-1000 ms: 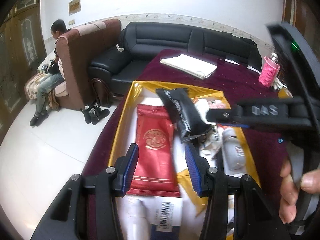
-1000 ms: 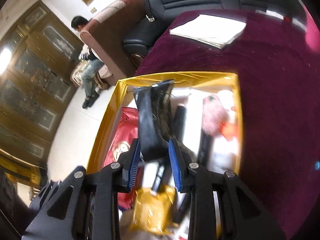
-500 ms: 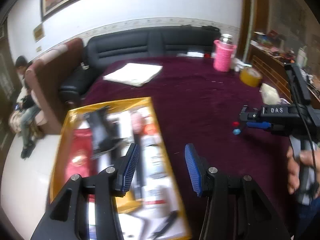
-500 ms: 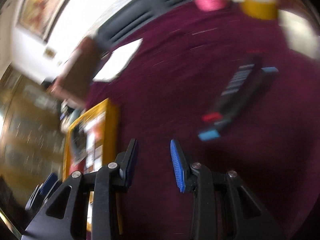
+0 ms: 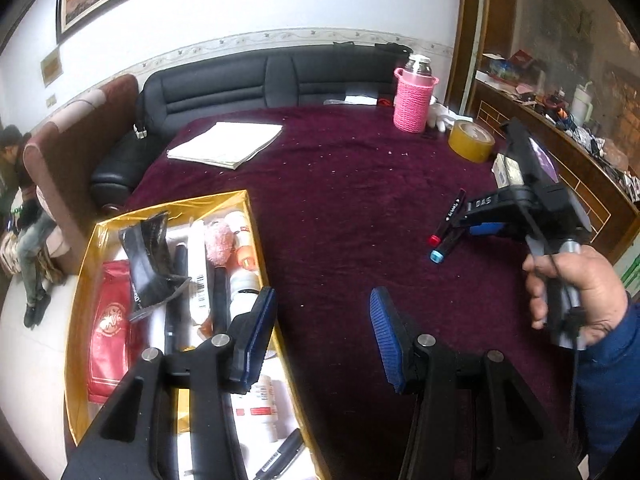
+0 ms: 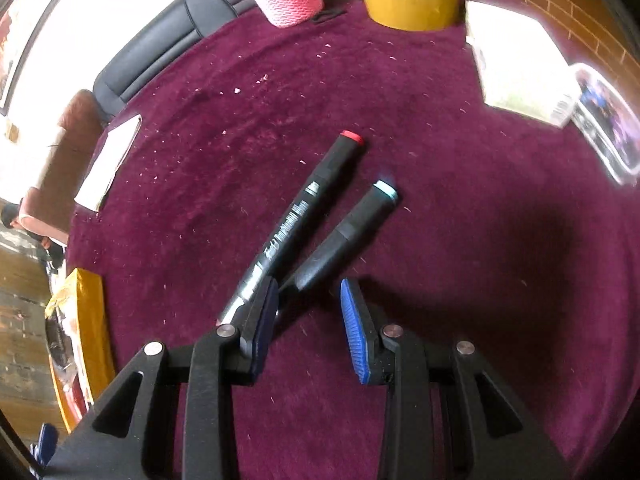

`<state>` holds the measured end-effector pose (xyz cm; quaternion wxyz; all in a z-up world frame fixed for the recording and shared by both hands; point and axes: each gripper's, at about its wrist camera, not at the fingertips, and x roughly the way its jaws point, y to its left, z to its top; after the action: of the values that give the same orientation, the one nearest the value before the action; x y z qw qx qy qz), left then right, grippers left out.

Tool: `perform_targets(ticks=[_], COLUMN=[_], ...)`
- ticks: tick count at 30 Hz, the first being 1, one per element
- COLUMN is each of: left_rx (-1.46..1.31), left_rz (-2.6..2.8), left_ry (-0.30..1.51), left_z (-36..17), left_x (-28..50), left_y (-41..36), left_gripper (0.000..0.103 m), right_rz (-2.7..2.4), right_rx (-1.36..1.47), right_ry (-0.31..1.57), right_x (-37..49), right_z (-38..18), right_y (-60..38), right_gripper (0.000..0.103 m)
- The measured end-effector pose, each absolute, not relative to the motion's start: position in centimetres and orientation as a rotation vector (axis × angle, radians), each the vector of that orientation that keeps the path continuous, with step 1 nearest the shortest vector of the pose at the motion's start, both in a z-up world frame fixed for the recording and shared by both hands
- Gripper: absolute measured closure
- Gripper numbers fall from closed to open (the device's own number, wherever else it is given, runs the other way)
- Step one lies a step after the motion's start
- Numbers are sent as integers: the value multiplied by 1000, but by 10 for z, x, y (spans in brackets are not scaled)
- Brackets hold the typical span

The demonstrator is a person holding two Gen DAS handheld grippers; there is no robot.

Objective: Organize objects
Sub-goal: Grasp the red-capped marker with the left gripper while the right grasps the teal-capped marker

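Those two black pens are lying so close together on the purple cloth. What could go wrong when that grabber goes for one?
The red-capped marker and the blue-capped marker nearly meet at their near ends, right by the right gripper. Its open jaws might pinch both, or knock one aside so it rolls. The gold box looks crowded already, so a marker dropped in could land on top of the pile and slide.

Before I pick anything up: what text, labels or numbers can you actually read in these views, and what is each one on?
"DAS": on the right gripper, seen from the left wrist.
White lettering along the red-capped marker: blurred, unreadable.
Barcode label on a white item in the gold box: too small.
Gold emblem on the red packet: not legible.
Red-banded label on the white bottle: too small.
Blue-capped marker: no text visible.
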<state>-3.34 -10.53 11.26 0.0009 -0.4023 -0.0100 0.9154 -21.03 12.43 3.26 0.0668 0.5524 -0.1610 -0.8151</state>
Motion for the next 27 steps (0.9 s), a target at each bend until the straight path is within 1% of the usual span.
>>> perform_targets(ticks=[2, 5, 8, 10, 11, 13, 16, 19, 21, 24, 27], left_rx=[-1273, -1280, -1280, -1286, -1291, -1300, -1330, -1380, -1411, -1449, -1494], left_rz=[2871, 2865, 2856, 2842, 2829, 2785, 2694, 2598, 2549, 2509, 2497], left_ry=[-35, -33, -31, -18, -13, -4, 22, 14, -7, -48, -43], left_z=[111, 110, 111, 112, 112, 113, 112, 106, 100, 89, 75], left_x=[-35, -36, -36, -40, -43, -52, -71, -100, -124, -164, -199], left_y=[-108, -108, -106, -100, -95, -82, -56, -29, -13, 5, 20], left_gripper=[60, 60, 60, 60, 60, 60, 60, 60, 60, 60, 61], right_rz=[-2541, -2578, -2541, -2556, -2531, -2559, -2539, -2563, -2490, -2491, -2448], right_rx=[1662, 1640, 1596, 1585, 1553, 1529, 1467, 1406, 1391, 1343, 1331], right_ry=[-304, -75, -42, -32, -87, -106, -223, -267, -408, -495, -605], right_x=[-216, -216, -211, -208, -206, -199, -188, -186, -189, -190, -191], right_z=[31, 27, 25, 24, 26, 29, 31, 25, 19, 26, 22], right_y=[109, 96, 103, 119, 128, 141, 158, 167, 181, 199, 214], right_gripper=[76, 83, 91, 92, 92, 91, 91, 92, 91, 91, 91])
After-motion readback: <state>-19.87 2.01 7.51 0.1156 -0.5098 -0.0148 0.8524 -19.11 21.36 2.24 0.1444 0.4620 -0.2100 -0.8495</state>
